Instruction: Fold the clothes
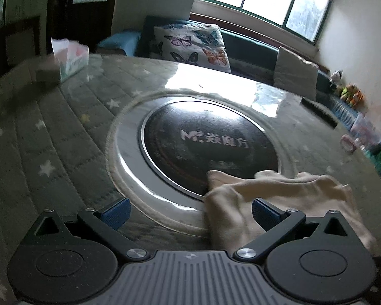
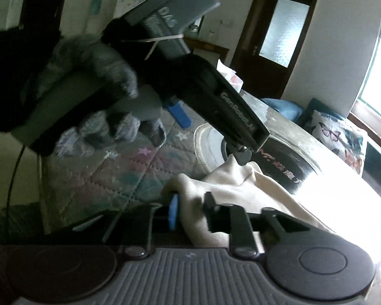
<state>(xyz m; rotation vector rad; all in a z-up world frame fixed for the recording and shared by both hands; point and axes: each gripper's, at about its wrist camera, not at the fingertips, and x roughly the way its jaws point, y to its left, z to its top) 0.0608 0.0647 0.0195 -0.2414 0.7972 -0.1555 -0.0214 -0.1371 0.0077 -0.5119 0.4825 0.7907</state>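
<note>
While the left hand-held gripper (image 1: 190,209) hangs with its blue-padded fingers spread wide and holding nothing, the cream garment (image 1: 279,198) lies just ahead and to its right, one fold passing under the right finger. Seen from the right wrist, the right hand-held gripper (image 2: 189,212) appears pinched on an edge of the same garment (image 2: 241,190); the blue pad (image 2: 174,212) shows on one side and cloth bunches between the fingers. The right is the nearer and the only one engaged, by my reading.

Long axis of the cloth: roughly left to right across the left wrist view, running off toward the right edge. For a fold, I judge the left must shift right to take the free edge.

Materials: garment soft, matte, rumpled knit. Bench (image 1: 50,139) covered by quilted grey cloth with star print under a glossy film. Farther on, an inset round black glass hob (image 1: 208,139), ringed in metal. Beyond: tissue box (image 1: 71,58), butterfly cushion (image 1: 193,43).
</note>
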